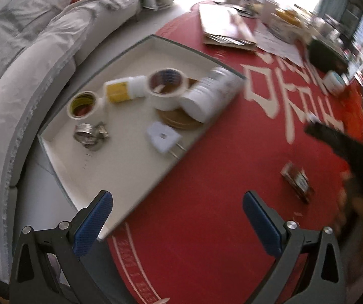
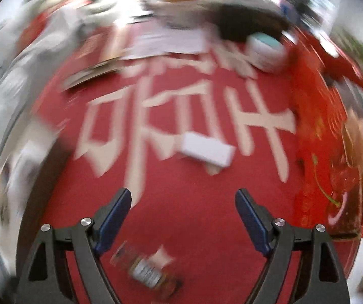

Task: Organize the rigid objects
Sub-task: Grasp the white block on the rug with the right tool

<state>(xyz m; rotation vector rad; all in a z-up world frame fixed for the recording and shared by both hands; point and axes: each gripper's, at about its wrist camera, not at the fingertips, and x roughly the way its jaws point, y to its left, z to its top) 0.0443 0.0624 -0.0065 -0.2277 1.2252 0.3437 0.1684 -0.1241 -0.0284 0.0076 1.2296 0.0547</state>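
The right gripper, jaws spread and empty, was closest to the small brown bottle, lying sideways just below it.

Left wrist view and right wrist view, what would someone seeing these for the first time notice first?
First the red table cover with big white characters, filling both views. Next the white tray at its left edge, holding two tape rolls, a white bottle lying on its side, a white plug and a metal clamp. In the blurred right wrist view, a white box lies mid-cloth and a small bottle lies below the open right gripper.
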